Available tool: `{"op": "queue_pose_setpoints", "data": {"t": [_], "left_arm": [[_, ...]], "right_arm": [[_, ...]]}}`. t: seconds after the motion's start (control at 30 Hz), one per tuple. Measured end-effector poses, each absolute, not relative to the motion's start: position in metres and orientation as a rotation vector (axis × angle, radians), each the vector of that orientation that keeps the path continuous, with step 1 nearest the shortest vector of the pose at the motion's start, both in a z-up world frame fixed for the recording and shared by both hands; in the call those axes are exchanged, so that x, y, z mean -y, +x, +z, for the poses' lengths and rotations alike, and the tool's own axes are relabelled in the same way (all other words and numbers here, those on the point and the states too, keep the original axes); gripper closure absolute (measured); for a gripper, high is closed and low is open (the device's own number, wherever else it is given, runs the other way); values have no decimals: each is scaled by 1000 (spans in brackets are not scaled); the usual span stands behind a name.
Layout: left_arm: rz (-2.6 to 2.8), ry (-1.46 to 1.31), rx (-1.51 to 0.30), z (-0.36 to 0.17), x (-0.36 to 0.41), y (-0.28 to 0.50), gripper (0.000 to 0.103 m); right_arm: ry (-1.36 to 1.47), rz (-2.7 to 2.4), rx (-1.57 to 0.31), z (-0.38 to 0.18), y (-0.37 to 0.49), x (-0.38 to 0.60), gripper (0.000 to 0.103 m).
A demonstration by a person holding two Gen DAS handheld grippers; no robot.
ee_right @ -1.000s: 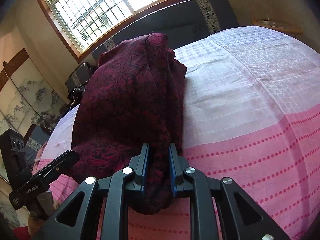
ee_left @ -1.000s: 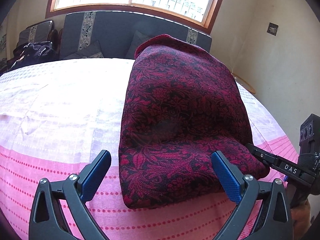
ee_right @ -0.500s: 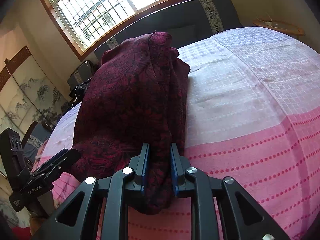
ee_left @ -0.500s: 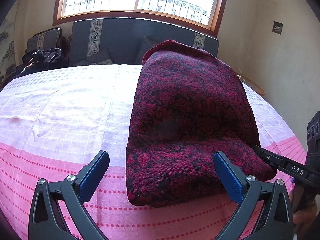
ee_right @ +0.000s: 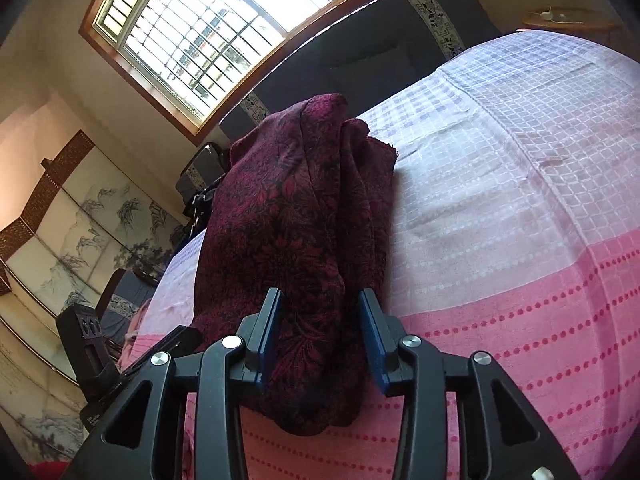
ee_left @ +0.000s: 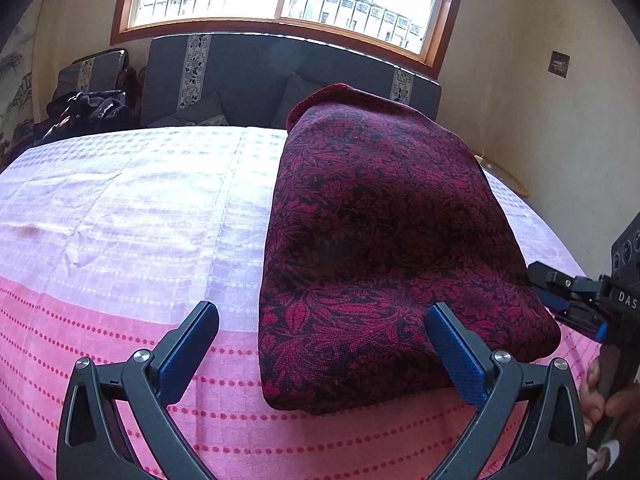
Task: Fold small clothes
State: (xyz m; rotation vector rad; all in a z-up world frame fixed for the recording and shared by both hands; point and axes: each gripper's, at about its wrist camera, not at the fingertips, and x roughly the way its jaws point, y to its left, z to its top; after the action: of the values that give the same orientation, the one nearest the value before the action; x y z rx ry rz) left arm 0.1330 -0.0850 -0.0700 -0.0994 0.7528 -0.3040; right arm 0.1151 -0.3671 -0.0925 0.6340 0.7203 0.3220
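A folded dark red cloth with a black floral pattern lies on the pink and white tablecloth. My left gripper is open and empty at the cloth's near edge, one finger beside the cloth and one over it. In the right wrist view the cloth runs away from me in a thick fold. My right gripper has its jaws part open around the cloth's near corner, pads off the fabric. The right gripper also shows at the right edge of the left wrist view.
A dark blue sofa stands behind the table under a wide window. A dark bag lies on a seat at the back left. A painted screen stands to the left. A small round wooden table is at the far right.
My right gripper's jaws have opened from a tight pinch on the cloth's corner. The left gripper has drawn back a little and stays open.
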Motion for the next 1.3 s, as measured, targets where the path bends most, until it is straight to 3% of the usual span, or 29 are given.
{"op": "queue_pose_setpoints", "data": {"t": [0.1,0.17,0.3,0.33,0.4,0.43,0.6,0.77,0.93,1.0,1.03,1.1,1.13,1.17,1.3], "left_arm": [[-315,-106,-750,-70,85,133,0],[-322,-117,-750,-70,84,134,0],[-334,-147,-753,-71,79,135,0],[-335,-156,-753,-71,77,135,0],[-339,-172,-754,-72,74,136,0],[-342,-180,-753,-72,73,136,0],[-362,-208,-746,-71,70,135,0],[-366,-202,-742,-71,70,134,0],[-366,-201,-745,-71,70,134,0],[-365,-204,-744,-71,70,134,0],[-366,-208,-744,-72,70,134,0],[-365,-215,-745,-72,69,134,0],[-363,-218,-745,-72,68,134,0],[-365,-223,-744,-73,67,134,0],[-368,-236,-747,-73,65,134,0]], "right_arm": [[621,353,-706,-65,144,376,64],[620,371,-736,-54,175,379,51],[609,350,-793,-52,232,373,51],[601,336,-828,-56,245,370,53],[601,348,-859,-62,263,362,78],[584,341,-854,-61,267,359,86],[612,339,-683,-37,239,368,89],[711,276,-771,-92,233,385,89],[716,263,-770,-100,236,383,88],[670,249,-780,-96,239,376,86],[652,231,-789,-94,241,375,81],[616,169,-800,-90,243,372,58],[596,131,-802,-90,242,372,40],[581,104,-806,-91,243,372,34],[629,148,-868,-105,250,373,35]]}}
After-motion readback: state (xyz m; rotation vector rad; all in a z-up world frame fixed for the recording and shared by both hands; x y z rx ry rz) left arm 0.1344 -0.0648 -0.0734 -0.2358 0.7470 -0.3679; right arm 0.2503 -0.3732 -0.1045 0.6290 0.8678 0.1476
